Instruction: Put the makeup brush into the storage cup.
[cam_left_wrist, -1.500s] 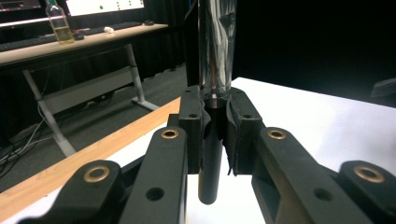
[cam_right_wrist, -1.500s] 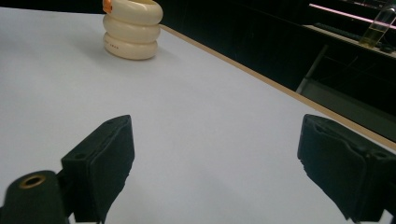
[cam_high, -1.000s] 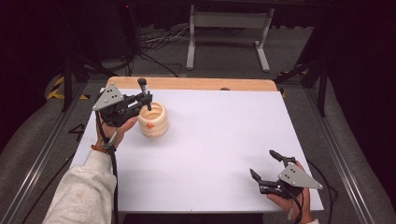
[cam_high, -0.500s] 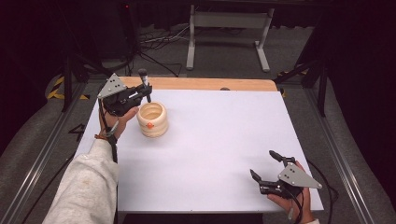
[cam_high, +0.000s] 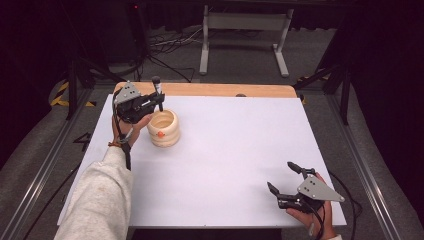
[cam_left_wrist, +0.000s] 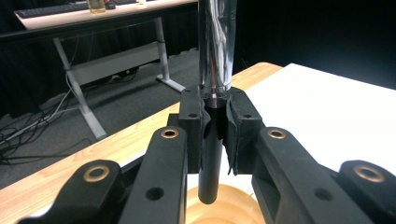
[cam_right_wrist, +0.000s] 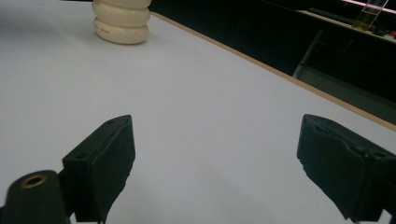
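White surface (cam_high: 225, 150); cream ribbed pot (cam_high: 163, 128) at its far-left. My left gripper (cam_left_wrist: 215, 126) fingers clench a dark rod (cam_left_wrist: 209, 163) above pot's mouth, not yet lowered. Right gripper (cam_high: 286, 181) fingers spread, idle, well away from pot.

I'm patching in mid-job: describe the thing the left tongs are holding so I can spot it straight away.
Start at the white table and go to its far left corner, where a cream ribbed pot stands. Just above the pot's rim, the left tongs are shut on a slim dark rod held upright. It is the one thin, black, vertical thing there; the pot is squat, pale and round.
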